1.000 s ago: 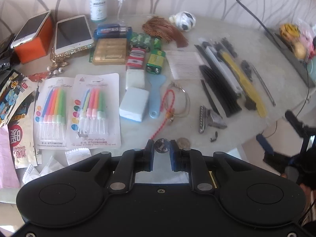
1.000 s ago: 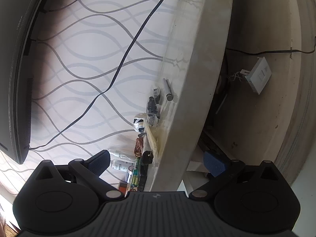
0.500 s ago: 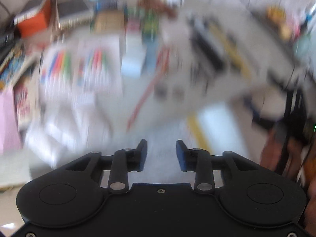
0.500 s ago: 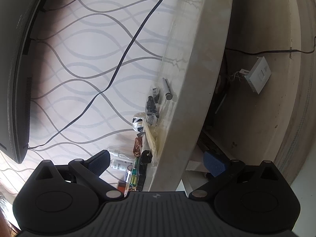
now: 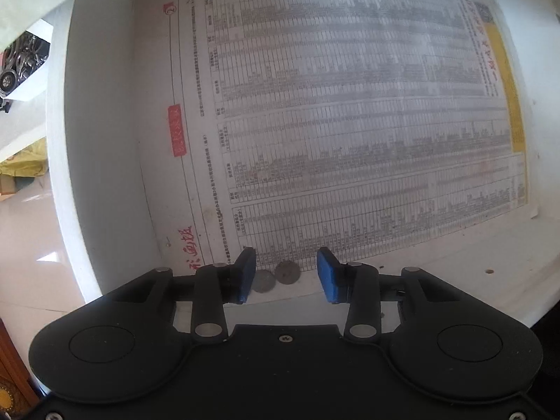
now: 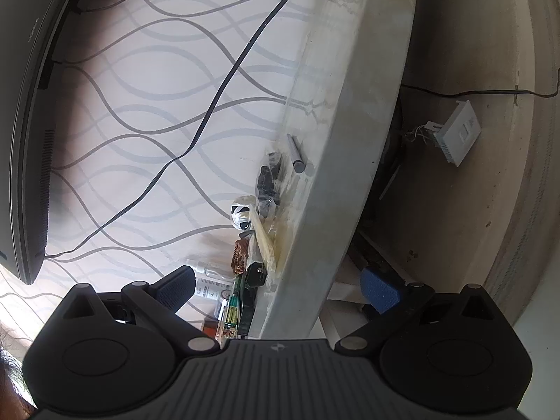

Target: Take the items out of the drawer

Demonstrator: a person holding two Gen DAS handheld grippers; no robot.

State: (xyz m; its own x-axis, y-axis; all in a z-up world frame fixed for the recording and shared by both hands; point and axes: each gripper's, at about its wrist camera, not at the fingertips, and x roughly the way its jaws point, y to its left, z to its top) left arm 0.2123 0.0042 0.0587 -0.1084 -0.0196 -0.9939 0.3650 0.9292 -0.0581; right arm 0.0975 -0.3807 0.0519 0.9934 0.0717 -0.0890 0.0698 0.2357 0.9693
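Reach step: left gripper [image 5: 285,276] points down into the drawer [image 5: 105,161], jaws opening, nothing gripped. Two coins [image 5: 274,276] lie touching on the newspaper liner [image 5: 350,122], at 9 o'clock in the gap, one partly behind the left pad. Next: centre, descend, pinch one. Right gripper [image 6: 280,288] open, idle beside the bench [image 6: 336,140].

Newspaper [image 5: 350,122] lining your drawer [image 5: 101,140]: circled red numeral, apparently "2" | red box label and red handwritten characters (both unreadable) | table print too blurred | your right view: bottle label [image 6: 210,285] illegible
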